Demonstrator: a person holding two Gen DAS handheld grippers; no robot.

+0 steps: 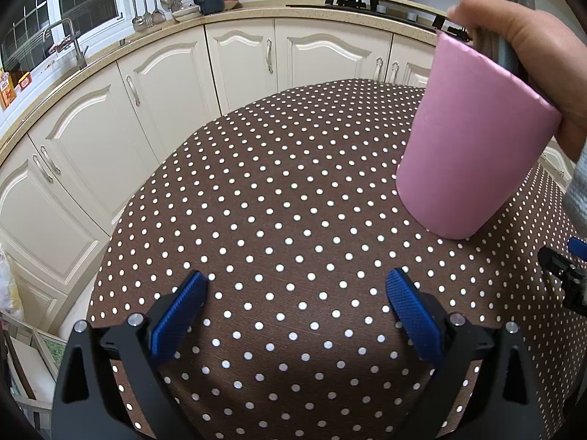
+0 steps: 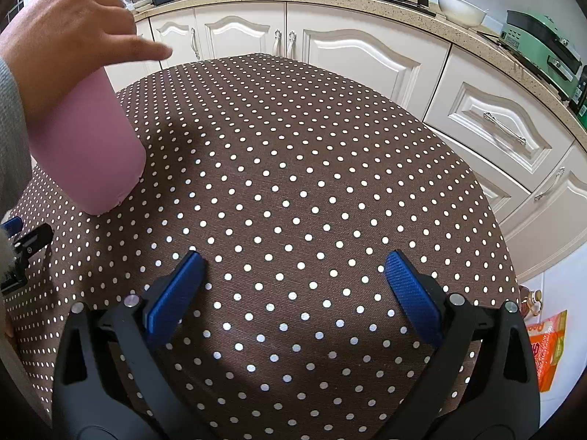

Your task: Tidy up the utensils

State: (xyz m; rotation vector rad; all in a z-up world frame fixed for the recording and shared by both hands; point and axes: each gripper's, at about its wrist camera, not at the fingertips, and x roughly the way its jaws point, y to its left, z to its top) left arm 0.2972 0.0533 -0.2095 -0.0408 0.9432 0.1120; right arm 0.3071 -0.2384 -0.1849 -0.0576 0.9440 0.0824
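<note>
Cup (image 1: 473, 139) tilted, base on cloth (image 1: 279, 190), bare hand (image 1: 528, 55) at its rim | my left gripper (image 1: 295, 315) and right gripper (image 2: 293, 289) near cup, both wide open, empty | cup looks light, smooth, rigid; I'd pinch the rim.

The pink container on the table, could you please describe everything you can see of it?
The pink container is a plain, matte, round holder, smooth and unmarked. It is tilted, with only its lower edge on the dotted tablecloth. A bare hand grips its rim, and wooden sticks, perhaps chopsticks, show at its mouth. It sits between the two wrist views, beyond both grippers, and neither touches it. Its inside is hidden.
</note>
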